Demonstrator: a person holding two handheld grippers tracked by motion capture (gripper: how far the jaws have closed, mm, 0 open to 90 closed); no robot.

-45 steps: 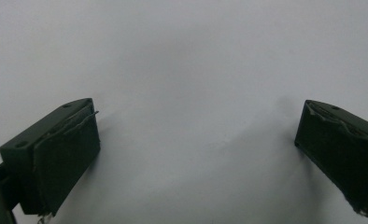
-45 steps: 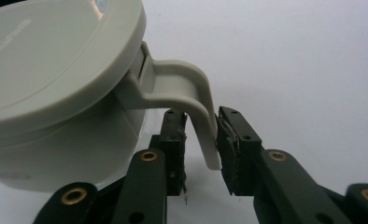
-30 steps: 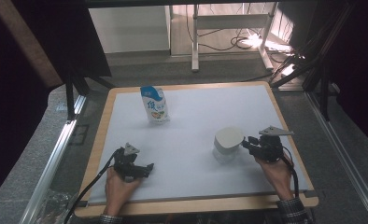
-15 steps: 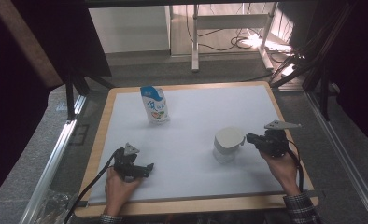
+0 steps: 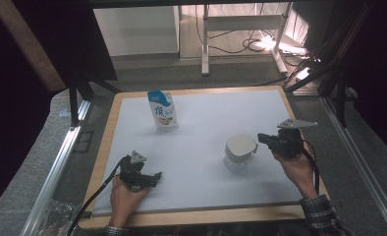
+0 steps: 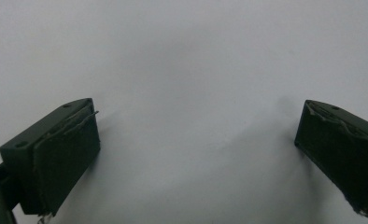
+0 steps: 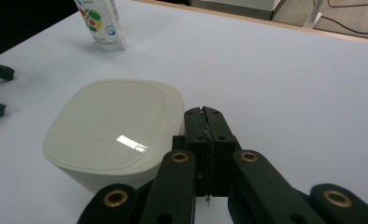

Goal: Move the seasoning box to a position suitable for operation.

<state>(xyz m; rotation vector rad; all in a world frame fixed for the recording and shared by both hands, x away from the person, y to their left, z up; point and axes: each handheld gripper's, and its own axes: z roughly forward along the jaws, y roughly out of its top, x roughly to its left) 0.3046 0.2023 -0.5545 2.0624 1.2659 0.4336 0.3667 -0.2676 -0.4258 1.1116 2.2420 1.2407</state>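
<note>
Fingers, right gripper (image 7: 204,112): pressed together, pads meeting with nothing between them; their tips sit just beside the right edge of the lidded container (image 7: 114,135), and whether they touch it you cannot tell from the right gripper view.

Fingers, left gripper (image 6: 196,154): wide apart, with only bare white mat (image 6: 187,70) between them.

Item 1, lidded container (image 5: 239,151): clear tub with a pale rounded-square lid, upright on the mat, at about 4 o'clock from the mat's centre. Your right gripper (image 5: 263,139) lies at its 3 o'clock, pointing at it.

Item 2, milk carton (image 5: 162,110): white with blue top and coloured print, upright, at about 11 o'clock from the mat's centre, well apart from the container and from both grippers. In the right gripper view its lower part (image 7: 100,23) shows at 11 o'clock, beyond the container.

Item 3, left gripper (image 5: 154,178): low on the mat at about 7 o'clock from centre, held in your left hand (image 5: 125,196), pointing toward 3 o'clock, well apart from the container.

Item 4, right hand (image 5: 294,164): holds the right gripper from the 5 o'clock side; checked sleeve (image 5: 324,219) at the table's near edge.

Item 5, table (image 5: 108,147): wooden rim around the white mat.
</note>
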